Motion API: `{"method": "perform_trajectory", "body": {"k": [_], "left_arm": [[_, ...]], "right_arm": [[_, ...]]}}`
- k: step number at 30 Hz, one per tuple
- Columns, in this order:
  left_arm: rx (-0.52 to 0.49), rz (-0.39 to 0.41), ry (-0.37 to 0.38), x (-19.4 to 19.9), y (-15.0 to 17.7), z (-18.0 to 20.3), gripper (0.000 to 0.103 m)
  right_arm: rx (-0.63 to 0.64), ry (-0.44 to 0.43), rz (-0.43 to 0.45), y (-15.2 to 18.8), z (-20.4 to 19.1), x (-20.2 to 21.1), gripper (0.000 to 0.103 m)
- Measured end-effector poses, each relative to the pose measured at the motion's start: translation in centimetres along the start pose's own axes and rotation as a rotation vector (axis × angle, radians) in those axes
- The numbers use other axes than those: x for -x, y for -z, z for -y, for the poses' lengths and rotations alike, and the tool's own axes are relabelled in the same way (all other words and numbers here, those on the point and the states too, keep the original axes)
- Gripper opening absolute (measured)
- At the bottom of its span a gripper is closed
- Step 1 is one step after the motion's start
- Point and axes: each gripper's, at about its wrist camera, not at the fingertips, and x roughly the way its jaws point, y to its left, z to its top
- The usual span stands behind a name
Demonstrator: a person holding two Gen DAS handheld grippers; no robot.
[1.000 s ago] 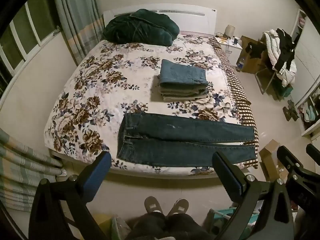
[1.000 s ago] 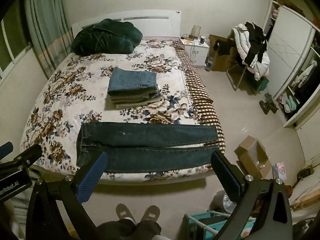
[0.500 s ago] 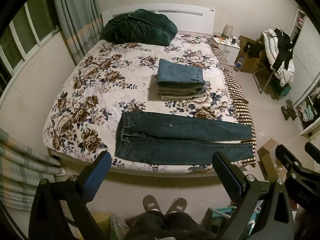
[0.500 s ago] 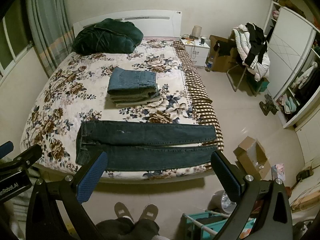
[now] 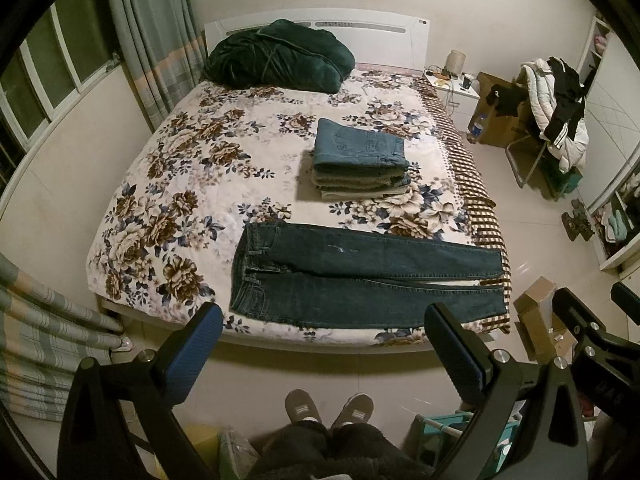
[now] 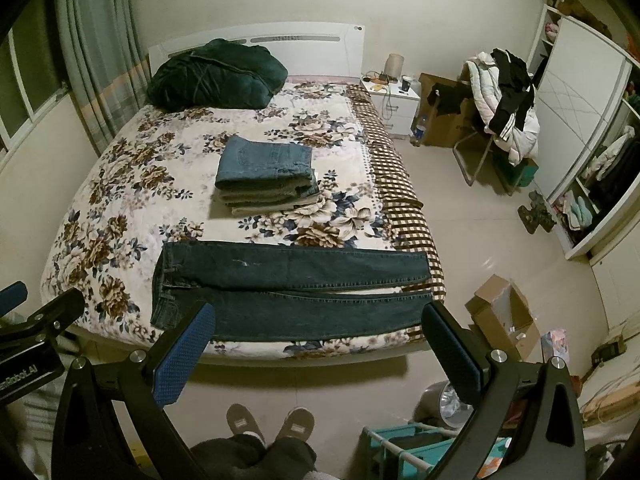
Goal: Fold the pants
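Note:
Dark blue jeans [image 5: 360, 276] lie flat along the near edge of a floral bed [image 5: 180, 184], waistband to the left, legs to the right; they also show in the right wrist view [image 6: 288, 288]. My left gripper [image 5: 324, 344] is open and empty, held high above the floor in front of the bed. My right gripper [image 6: 318, 340] is open and empty too, to the right of the left one. Both are well clear of the jeans.
A stack of folded pants [image 5: 360, 160] sits mid-bed. A dark green blanket [image 5: 280, 56] lies at the headboard. A cardboard box [image 6: 504, 316] and a teal rack [image 6: 412, 448] stand on the floor at right. A chair with clothes [image 6: 504, 104] is farther back. The person's feet [image 5: 328, 410] are below.
Both grippers have drawn back slightly, so the bed sits a little lower and farther in view. The jeans have not moved.

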Motion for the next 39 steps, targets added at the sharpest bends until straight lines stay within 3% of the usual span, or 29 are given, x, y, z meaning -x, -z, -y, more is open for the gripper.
{"method": "perform_trajectory", "body": {"k": [39], "left_arm": [[0.003, 0.003, 0.003, 0.43, 0.27, 0.41, 0.103]], "right_arm": [[-0.001, 0.000, 0.005, -0.22, 0.07, 0.24, 0.103]]}}
